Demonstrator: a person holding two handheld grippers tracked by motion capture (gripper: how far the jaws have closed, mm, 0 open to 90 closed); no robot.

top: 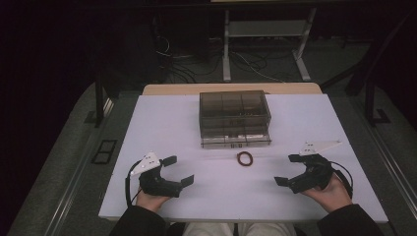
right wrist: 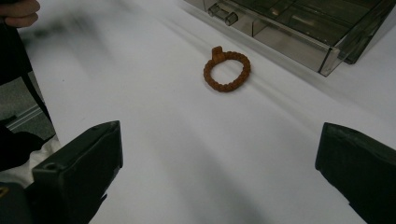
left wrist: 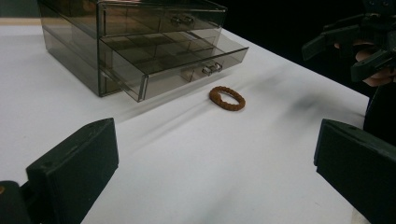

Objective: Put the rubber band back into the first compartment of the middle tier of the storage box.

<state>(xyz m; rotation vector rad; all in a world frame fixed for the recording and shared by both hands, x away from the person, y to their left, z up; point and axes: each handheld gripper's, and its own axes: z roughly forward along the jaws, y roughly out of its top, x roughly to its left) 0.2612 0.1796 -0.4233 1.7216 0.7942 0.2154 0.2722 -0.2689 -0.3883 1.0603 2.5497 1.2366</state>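
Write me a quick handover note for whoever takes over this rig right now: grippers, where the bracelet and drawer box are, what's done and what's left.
Left gripper: open, holding nothing, low over the near left of the white table.
Right gripper: open, holding nothing, near right of the table.
Brown braided bracelet: flat on the table between the two grippers, just in front of the drawer box, untouched.
Smoky clear drawer box: at the table's far middle; its lower drawer is pulled out and looks empty, the upper drawer closed.
Done: the drawer is open.
Left, probably: pick up the bracelet, put it in the open drawer, push the drawer shut.
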